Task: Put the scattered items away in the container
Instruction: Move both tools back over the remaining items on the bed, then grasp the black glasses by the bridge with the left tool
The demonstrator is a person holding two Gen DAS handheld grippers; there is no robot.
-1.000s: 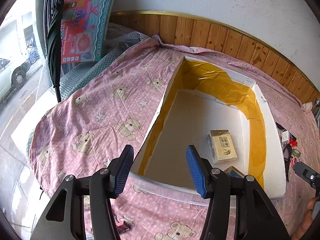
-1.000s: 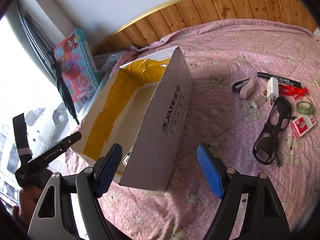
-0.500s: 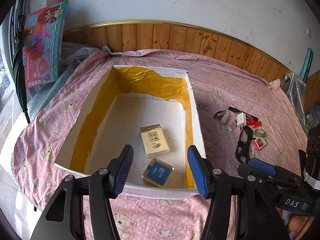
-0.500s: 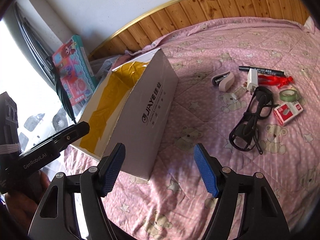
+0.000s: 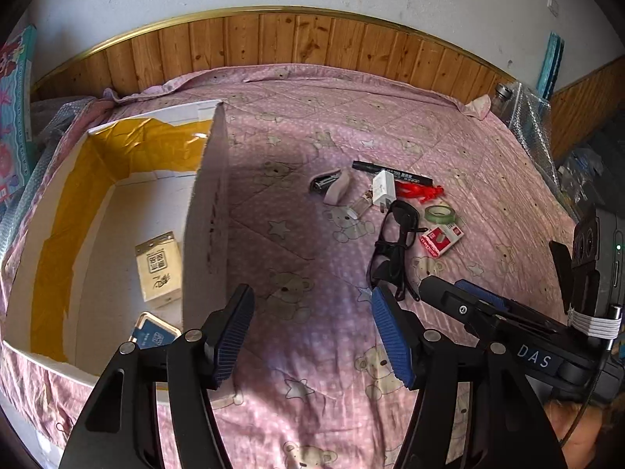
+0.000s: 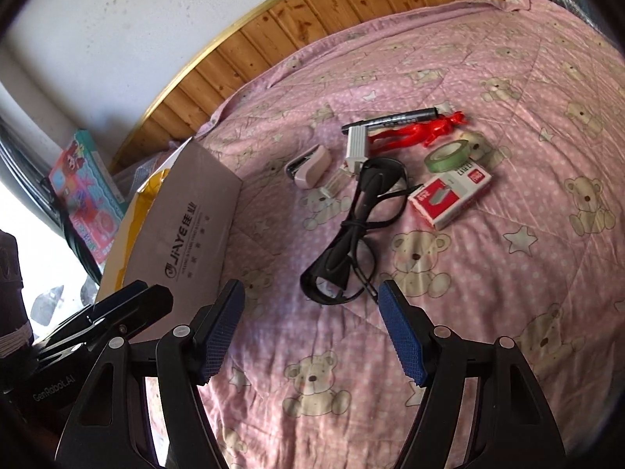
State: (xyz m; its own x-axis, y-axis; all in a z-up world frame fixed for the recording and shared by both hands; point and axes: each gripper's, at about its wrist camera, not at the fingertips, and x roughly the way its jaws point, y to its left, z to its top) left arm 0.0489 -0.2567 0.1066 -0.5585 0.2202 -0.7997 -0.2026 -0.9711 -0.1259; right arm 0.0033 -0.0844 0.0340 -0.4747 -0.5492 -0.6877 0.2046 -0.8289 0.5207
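While both grippers hang over the pink teddy-bear quilt (image 5: 312, 125), neither one has anything in it. The left gripper (image 5: 312, 336) has its blue pads spread wide with only bedding between them, and it sits just right of the cardboard box's (image 5: 205, 203) near wall. The right gripper (image 6: 310, 330) is just as wide open and empty — its gap lines up right below the black glasses (image 6: 351, 234), near them but not touching.

Box is on the left side of the bed, white outside with yellow tape lining the inside. Two things already lie in it: a tan packet (image 5: 159, 269) flat on the floor and a blue-and-gold tin (image 5: 154, 337) at the near corner, partly hidden behind the left finger.

Everything else is bunched up on the quilt to the right of the box: a small pale stapler (image 6: 308, 166), a white charger plug (image 6: 356, 146), a black marker (image 6: 390, 120) lying across the far edge, a red plastic figure (image 6: 420, 131) right beside the marker, a roll of green tape (image 6: 449, 152), and a red-and-white staple box (image 6: 449, 195) just in front of the tape. The glasses sit closest to the grippers, arms folded — one end rests against the plug.
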